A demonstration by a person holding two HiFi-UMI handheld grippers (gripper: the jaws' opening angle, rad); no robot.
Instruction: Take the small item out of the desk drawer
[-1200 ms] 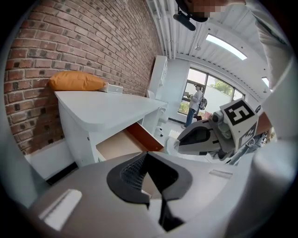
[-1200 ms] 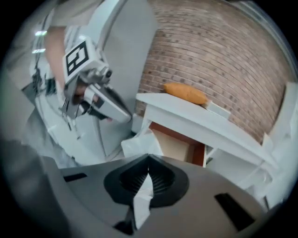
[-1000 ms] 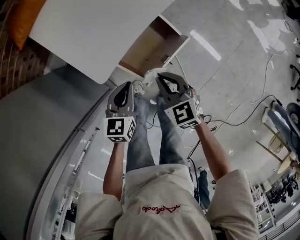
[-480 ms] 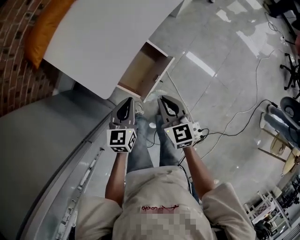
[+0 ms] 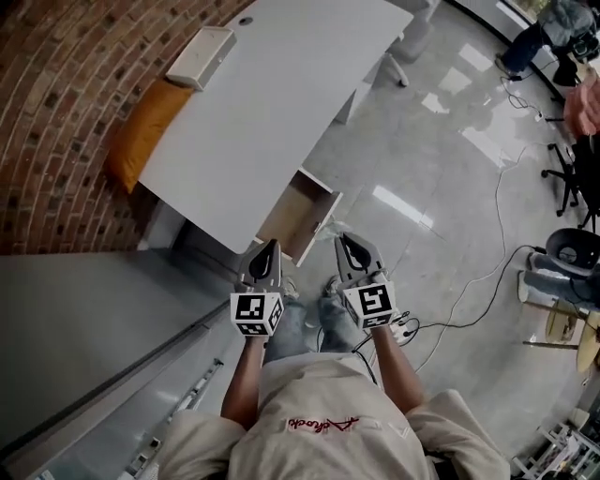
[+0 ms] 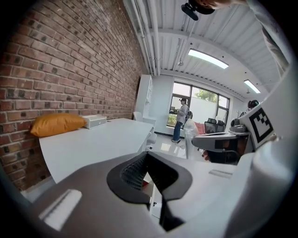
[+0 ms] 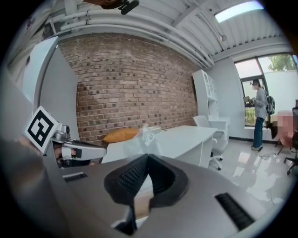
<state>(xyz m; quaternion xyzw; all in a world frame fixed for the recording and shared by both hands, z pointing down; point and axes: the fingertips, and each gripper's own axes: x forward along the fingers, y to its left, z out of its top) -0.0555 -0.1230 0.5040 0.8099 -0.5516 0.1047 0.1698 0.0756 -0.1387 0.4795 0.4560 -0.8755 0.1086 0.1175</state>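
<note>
The white desk (image 5: 272, 103) has its drawer (image 5: 298, 220) pulled open, showing a bare wooden bottom. Both grippers hang just in front of the drawer, over the person's legs. My left gripper (image 5: 268, 247) is shut with nothing visible between its jaws (image 6: 146, 154). My right gripper (image 5: 345, 242) is shut, and a small clear plastic item (image 7: 145, 135) sticks up from its jaw tips (image 7: 148, 156). That item is too small to make out in the head view.
An orange cushion (image 5: 141, 131) and a white box (image 5: 199, 56) lie against the brick wall. A white chair (image 5: 412, 28) stands at the desk's far end. Cables (image 5: 478, 272) trail over the glossy floor on the right. A grey partition (image 5: 84, 319) stands at left.
The head view has pulled back from the desk, so the whole desk now shows. Both grippers have drawn away from the open drawer and sit lower and smaller in view.
</note>
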